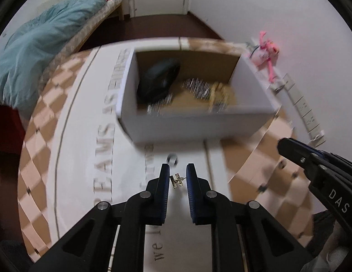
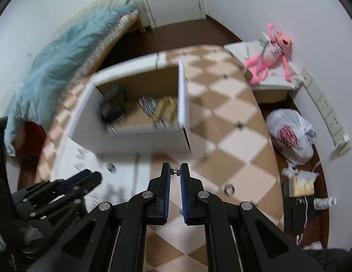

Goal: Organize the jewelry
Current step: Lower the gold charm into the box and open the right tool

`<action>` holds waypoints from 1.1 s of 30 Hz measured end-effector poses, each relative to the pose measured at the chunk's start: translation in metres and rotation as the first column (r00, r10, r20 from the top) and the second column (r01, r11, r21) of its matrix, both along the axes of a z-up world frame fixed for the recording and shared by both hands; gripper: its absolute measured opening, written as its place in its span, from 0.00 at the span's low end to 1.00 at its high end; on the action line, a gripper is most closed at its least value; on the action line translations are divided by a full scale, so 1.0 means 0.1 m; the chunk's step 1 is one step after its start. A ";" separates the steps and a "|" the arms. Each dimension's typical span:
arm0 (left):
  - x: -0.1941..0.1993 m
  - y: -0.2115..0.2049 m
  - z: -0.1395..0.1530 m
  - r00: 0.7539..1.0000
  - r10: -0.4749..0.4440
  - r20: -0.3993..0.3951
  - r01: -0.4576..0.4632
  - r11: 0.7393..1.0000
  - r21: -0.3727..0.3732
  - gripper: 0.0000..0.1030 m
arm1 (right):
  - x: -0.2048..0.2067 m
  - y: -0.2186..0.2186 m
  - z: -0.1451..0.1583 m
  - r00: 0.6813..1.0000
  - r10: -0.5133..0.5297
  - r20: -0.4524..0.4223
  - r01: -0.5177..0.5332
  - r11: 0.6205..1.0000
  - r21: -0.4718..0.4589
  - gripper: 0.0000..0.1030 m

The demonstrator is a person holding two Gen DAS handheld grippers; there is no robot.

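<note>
My left gripper (image 1: 177, 175) is shut on a small gold H-shaped earring (image 1: 176, 180), held above the table. My right gripper (image 2: 175, 171) is shut on a small earring (image 2: 175, 170) between its tips. A white cardboard box (image 1: 194, 122) stands ahead on the table; it also shows in the right wrist view (image 2: 139, 136). Inside lie a black pouch (image 1: 158, 80), silver chains (image 1: 196, 86) and gold jewelry (image 1: 221, 93). A silver ring (image 1: 172, 159) lies on the table just beyond my left gripper. Another ring (image 2: 229, 189) lies to the right of my right gripper.
The table has a checkered cloth (image 2: 221, 113) and a white mat with lettering (image 1: 103, 149). A bed with a teal blanket (image 1: 39, 52) is at left. A pink plush toy (image 2: 271, 54), a white plastic bag (image 2: 291, 136) and wall sockets (image 2: 328, 113) are at right.
</note>
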State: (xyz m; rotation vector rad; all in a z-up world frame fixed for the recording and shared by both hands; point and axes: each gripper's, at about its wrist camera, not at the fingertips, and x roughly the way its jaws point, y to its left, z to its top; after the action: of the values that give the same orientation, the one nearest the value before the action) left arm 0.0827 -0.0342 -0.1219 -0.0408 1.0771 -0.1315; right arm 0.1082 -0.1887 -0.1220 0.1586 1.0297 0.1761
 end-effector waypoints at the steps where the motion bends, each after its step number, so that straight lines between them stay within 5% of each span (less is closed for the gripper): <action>1: 0.08 0.00 0.08 1.000 -0.013 -0.002 0.013 1.000 -0.012 0.12 | 0.06 0.00 0.08 1.000 0.006 0.010 -0.006 1.000 0.014 0.09; 6: 0.52 0.05 0.36 0.999 -0.042 0.002 0.042 0.996 -0.073 0.12 | 0.55 0.04 0.34 0.998 0.056 0.019 -0.057 0.996 0.069 0.09; 12: 1.08 0.13 0.36 0.997 -0.038 -0.064 0.030 0.993 -0.114 0.12 | 1.24 0.10 0.25 0.988 0.116 -0.104 -0.106 0.989 0.100 0.09; 18: 1.27 0.18 0.33 0.992 -0.009 -0.126 -0.009 0.990 -0.144 0.13 | 1.60 0.19 0.08 0.960 0.158 -0.229 -0.150 0.987 0.050 0.09; 22: 1.31 0.19 0.38 0.992 0.018 -0.127 -0.035 0.991 -0.133 0.17 | 1.65 0.16 0.11 0.961 0.152 -0.231 -0.147 0.988 0.038 0.17; 26: 1.32 0.23 0.46 0.995 0.041 -0.094 -0.051 0.994 -0.101 0.54 | 1.64 0.12 0.19 0.967 0.140 -0.212 -0.138 0.990 0.021 0.26; 29: 1.30 0.27 0.50 0.996 0.059 -0.068 -0.063 0.996 -0.056 0.55 | 1.61 0.11 0.25 0.973 0.125 -0.196 -0.129 0.992 -0.009 0.27; 33: 1.23 0.34 0.51 0.995 0.088 -0.036 -0.088 0.996 0.019 0.93 | 1.54 0.09 0.28 0.977 0.113 -0.181 -0.126 0.990 -0.061 0.31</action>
State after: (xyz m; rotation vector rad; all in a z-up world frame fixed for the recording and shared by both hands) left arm 0.2053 -0.0006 -0.0708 -0.0749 1.1110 -0.0419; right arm 0.2620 -0.1798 -0.0944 0.0469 1.2224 0.2368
